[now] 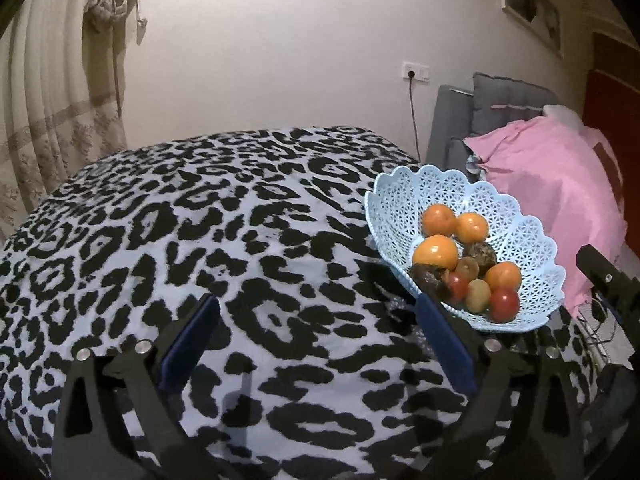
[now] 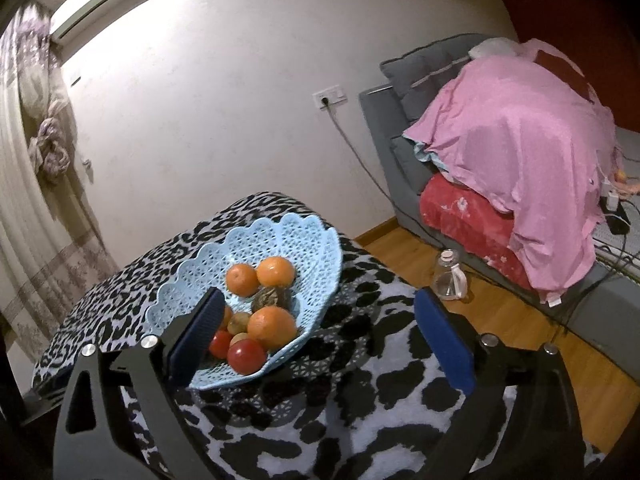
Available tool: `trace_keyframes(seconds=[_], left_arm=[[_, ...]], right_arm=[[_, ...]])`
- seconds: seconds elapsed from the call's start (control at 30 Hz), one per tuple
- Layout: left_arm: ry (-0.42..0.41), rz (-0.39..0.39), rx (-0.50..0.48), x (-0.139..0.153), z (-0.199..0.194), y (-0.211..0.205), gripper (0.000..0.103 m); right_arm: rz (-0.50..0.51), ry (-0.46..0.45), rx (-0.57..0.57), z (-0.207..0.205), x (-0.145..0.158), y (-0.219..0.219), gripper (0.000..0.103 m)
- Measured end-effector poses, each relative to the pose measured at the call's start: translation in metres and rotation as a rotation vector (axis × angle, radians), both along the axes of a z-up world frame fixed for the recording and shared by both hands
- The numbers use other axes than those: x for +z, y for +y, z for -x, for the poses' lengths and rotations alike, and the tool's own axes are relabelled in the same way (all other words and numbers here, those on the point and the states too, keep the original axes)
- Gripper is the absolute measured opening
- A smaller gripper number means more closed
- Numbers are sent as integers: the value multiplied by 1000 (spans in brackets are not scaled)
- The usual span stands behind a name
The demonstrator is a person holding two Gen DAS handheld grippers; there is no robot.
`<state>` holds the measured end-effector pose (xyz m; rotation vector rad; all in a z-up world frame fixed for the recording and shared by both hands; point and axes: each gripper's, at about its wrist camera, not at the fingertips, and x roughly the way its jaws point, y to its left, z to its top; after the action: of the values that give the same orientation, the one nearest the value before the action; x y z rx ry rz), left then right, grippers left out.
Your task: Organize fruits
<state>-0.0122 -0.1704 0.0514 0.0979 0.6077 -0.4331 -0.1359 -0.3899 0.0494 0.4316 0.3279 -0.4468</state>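
Observation:
A light blue lattice basket [image 1: 404, 204] stands at the right side of a table covered in a black-and-white leopard cloth [image 1: 200, 208]. It holds several oranges [image 1: 436, 251], red fruits [image 1: 505, 304], small yellowish fruits and dark fruits. My left gripper [image 1: 316, 312] is open and empty above the cloth, its right finger next to the basket's near rim. In the right wrist view the basket [image 2: 264, 240] sits left of centre, with oranges [image 2: 272, 326] and a red fruit [image 2: 246, 356]. My right gripper [image 2: 316, 312] is open and empty, its left finger over the basket's near rim.
A grey sofa [image 2: 384, 152] with a pink sheet [image 2: 516, 152] and a red blanket [image 2: 468, 216] stands to the right. A clear plastic jug [image 2: 450, 278] stands on the wooden floor [image 2: 500, 312]. Curtains [image 1: 44, 92] hang at the left. A cable hangs from a wall socket [image 1: 416, 72].

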Motion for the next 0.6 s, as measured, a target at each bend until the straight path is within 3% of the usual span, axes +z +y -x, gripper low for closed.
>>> trace_keyframes(seconds=[0.3, 0.6], left_arm=[[-27, -3, 36, 1, 2, 8, 98], [-104, -52, 43, 5, 14, 5, 98]], right_arm=[[2, 25, 70, -5, 0, 7, 100], [47, 62, 128, -7, 2, 22, 100]])
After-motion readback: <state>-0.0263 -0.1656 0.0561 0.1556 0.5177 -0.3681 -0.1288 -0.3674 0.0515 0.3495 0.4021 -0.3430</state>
